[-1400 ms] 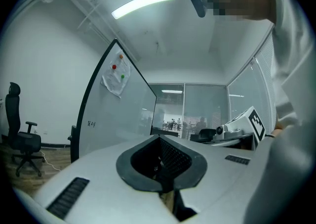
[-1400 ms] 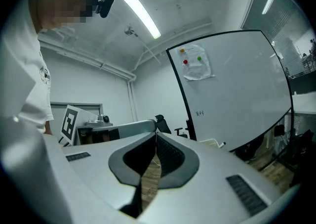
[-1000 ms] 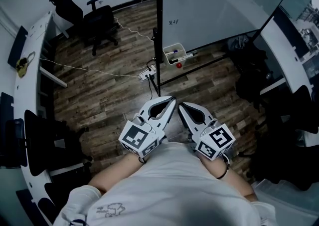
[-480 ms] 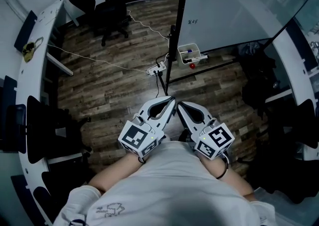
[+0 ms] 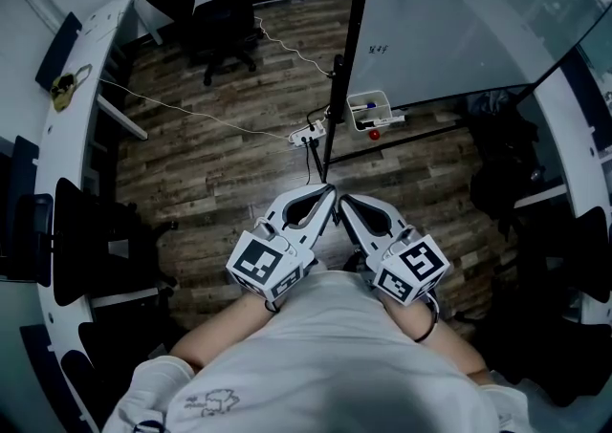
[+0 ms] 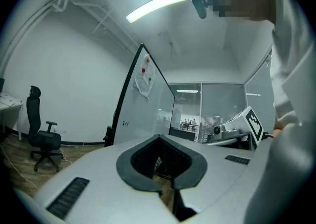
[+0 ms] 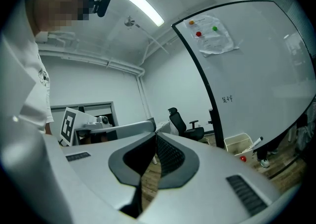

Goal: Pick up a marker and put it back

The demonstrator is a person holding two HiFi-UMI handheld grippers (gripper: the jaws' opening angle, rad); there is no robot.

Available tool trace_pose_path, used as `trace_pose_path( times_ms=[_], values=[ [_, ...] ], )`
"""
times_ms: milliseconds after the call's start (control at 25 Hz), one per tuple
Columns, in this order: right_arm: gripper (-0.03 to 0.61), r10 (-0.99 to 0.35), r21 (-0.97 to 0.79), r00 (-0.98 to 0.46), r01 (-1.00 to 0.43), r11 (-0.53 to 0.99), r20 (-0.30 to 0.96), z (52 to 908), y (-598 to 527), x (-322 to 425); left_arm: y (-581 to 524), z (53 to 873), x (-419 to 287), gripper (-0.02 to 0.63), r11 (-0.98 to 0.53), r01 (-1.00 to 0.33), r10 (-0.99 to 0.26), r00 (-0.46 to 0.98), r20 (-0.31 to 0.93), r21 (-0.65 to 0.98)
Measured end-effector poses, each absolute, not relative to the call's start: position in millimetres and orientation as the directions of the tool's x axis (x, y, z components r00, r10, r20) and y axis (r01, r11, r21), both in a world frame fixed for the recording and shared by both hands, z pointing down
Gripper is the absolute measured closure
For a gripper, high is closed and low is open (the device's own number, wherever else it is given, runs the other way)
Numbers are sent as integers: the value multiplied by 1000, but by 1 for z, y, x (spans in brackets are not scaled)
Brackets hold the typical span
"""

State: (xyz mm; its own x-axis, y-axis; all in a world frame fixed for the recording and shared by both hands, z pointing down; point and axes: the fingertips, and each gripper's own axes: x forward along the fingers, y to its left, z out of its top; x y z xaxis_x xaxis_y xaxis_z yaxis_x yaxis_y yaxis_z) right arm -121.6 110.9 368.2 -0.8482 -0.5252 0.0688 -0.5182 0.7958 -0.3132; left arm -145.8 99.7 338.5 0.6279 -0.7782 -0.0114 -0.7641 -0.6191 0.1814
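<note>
Both grippers are held close against the person's chest, pointing forward and down at the wooden floor (image 5: 210,163). The left gripper (image 5: 331,190) has its jaws clenched tip to tip with nothing between them. The right gripper (image 5: 345,200) is in the same condition, closed and empty. Their tips lie just beside each other.

The markers (image 5: 367,107) sit in a small white basket (image 5: 356,99) at the foot of the whiteboard (image 5: 449,20), with a small red object (image 5: 374,134) on the floor just beside it. The basket is well apart from both grippers, ahead and somewhat to the right of the tips.

In the right gripper view the basket (image 7: 237,145) shows to the right of the jaws. One marker (image 7: 256,142) leans out over its rim, long axis slanting up and to the right. The left gripper view does not show the basket.

In my judgement the right gripper is the better placed. Either one must first be opened and carried a long way forward and down.

Compared with a second ago, the room has slid across the head view: the basket, the whiteboard post and the office chair (image 5: 225,20) now sit further right. The grippers keep the same closed pose at the chest, so no reach has begun.
</note>
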Motion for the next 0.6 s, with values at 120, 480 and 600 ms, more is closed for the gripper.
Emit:
trace_pose_path(
  times_ms=[120,480,600],
  values=[
    [566,-524,-314,-849,-517,796,67,368,99,-113,88,339,-138,607,-617,-766,-780,626,-7,181],
    [566,-517,-316,-854,-506,802,56,367,38,-76,29,340,-100,607,-613,-769,-782,623,0,182],
    [566,-512,-312,-858,-501,807,54,367,13,-59,5,340,-84,607,-606,-775,-788,616,-2,180]
  ],
)
